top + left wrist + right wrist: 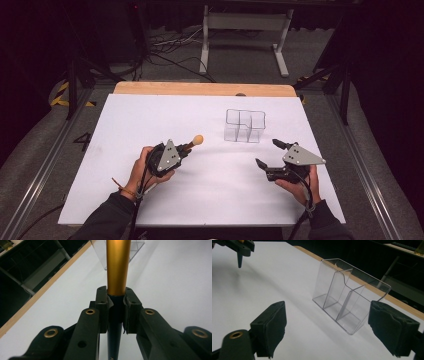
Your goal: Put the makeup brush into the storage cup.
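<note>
Left claw (116, 312) clamped on gold-tipped stick (118, 267), top cropped.

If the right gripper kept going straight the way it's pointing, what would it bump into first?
Probably the clear plastic holder. The right gripper has open jaws aimed at its near corner, with bare white table between them, though depth is hard to judge.

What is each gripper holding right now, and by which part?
The left gripper is shut on a pen, clamped on its dark section just below the gold barrel. The right gripper is open and holds nothing.
</note>
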A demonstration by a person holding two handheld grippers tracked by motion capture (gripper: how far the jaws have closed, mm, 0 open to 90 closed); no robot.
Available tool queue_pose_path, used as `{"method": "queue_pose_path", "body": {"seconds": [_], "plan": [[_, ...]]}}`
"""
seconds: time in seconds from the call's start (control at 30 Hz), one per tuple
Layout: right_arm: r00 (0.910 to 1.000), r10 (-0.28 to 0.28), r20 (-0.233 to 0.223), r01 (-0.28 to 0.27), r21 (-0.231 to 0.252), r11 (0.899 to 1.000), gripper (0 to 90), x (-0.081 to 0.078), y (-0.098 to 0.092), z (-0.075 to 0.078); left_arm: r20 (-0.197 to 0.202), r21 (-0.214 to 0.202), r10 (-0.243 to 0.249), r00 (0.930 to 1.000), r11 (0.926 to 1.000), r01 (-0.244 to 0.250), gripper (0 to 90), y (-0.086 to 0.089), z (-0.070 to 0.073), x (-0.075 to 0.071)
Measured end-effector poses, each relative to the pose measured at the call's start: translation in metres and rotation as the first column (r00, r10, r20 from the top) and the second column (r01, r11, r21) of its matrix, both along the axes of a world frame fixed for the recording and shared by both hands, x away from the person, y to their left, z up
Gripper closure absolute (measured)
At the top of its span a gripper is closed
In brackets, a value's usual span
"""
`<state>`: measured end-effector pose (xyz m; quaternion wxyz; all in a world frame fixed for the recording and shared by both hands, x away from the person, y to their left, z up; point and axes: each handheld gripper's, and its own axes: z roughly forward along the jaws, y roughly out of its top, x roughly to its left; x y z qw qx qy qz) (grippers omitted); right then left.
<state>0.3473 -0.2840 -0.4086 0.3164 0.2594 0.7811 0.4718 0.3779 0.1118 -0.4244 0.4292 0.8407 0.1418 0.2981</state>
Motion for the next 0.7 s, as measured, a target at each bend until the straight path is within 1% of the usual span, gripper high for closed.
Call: {"method": "queue_pose_path", "body": {"seconds": [0.07, 0.13, 0.2, 0.23, 0.33, 0.37, 0.4, 0.47, 0.5, 0.6, 0.63, 0.67, 0.7], "plan": [[1.0, -0.003, -0.002, 0.003, 0.01, 1.0, 15.0, -0.001, -0.003, -0.003, -0.008, -0.019, -0.001, 1.0, 0.9998, 0.001, 77.5, 0.001, 0.001, 0.0], [1.0, -0.009, 0.002, 0.009, 0.005, 1.0, 14.9, -0.002, -0.004, -0.005, -0.019, -0.039, -0.001, 0.9998, 0.9992, 0.001, 77.5, 0.003, 0.003, 0.001], [0.9999, -0.01, 0.002, 0.01, 0.005, 1.0, 14.8, -0.003, -0.005, -0.006, -0.021, -0.045, -0.001, 0.9998, 0.999, 0.0, 77.5, 0.003, 0.003, 0.001], [0.9999, -0.013, 0.0, 0.013, 0.006, 1.0, 14.8, -0.003, -0.006, -0.007, -0.032, -0.061, -0.003, 0.9995, 0.9981, 0.001, 77.5, 0.005, 0.005, 0.001], [0.9998, -0.02, -0.005, 0.02, 0.004, 1.0, 15.1, -0.005, -0.008, -0.012, -0.049, -0.093, -0.007, 0.9988, 0.9957, 0.003, 77.5, 0.007, 0.006, 0.003], [0.9998, -0.021, -0.007, 0.021, 0.001, 1.0, 15.1, -0.005, -0.008, -0.013, -0.06, -0.11, -0.007, 0.9982, 0.9939, 0.0, 77.5, 0.008, 0.007, 0.003], [0.9997, -0.021, -0.009, 0.021, -0.006, 1.0, 15.3, -0.006, -0.008, -0.015, -0.06, -0.11, -0.007, 0.9982, 0.9939, 0.0, 77.5, 0.008, 0.007, 0.003], [0.9997, -0.019, -0.012, 0.019, -0.009, 1.0, 15.1, -0.006, -0.008, -0.016, -0.071, -0.137, -0.005, 0.9974, 0.9906, -0.005, 77.5, 0.011, 0.007, 0.005], [0.9996, -0.017, -0.021, 0.017, -0.007, 1.0, 14.8, -0.006, -0.008, -0.017, -0.083, -0.153, -0.004, 0.9966, 0.9881, -0.009, 77.4, 0.013, 0.008, 0.006], [0.9997, -0.017, -0.015, 0.017, -0.003, 1.0, 14.7, -0.008, -0.008, -0.019, -0.094, -0.193, -0.006, 0.9955, 0.981, -0.013, 77.5, 0.019, 0.009, 0.009], [0.9998, -0.016, -0.013, 0.016, -0.004, 1.0, 14.7, -0.009, -0.008, -0.02, -0.105, -0.206, -0.006, 0.9944, 0.9784, -0.016, 77.5, 0.02, 0.009, 0.009], [0.9997, -0.018, -0.016, 0.018, -0.002, 1.0, 14.6, -0.009, -0.008, -0.021, -0.105, -0.206, -0.006, 0.9944, 0.9784, -0.016, 77.5, 0.02, 0.009, 0.009], [0.9997, -0.018, -0.016, 0.018, -0.002, 1.0, 14.6, -0.009, -0.008, -0.021, -0.106, -0.216, -0.004, 0.9943, 0.9762, -0.019, 77.5, 0.022, 0.009, 0.01]]}}
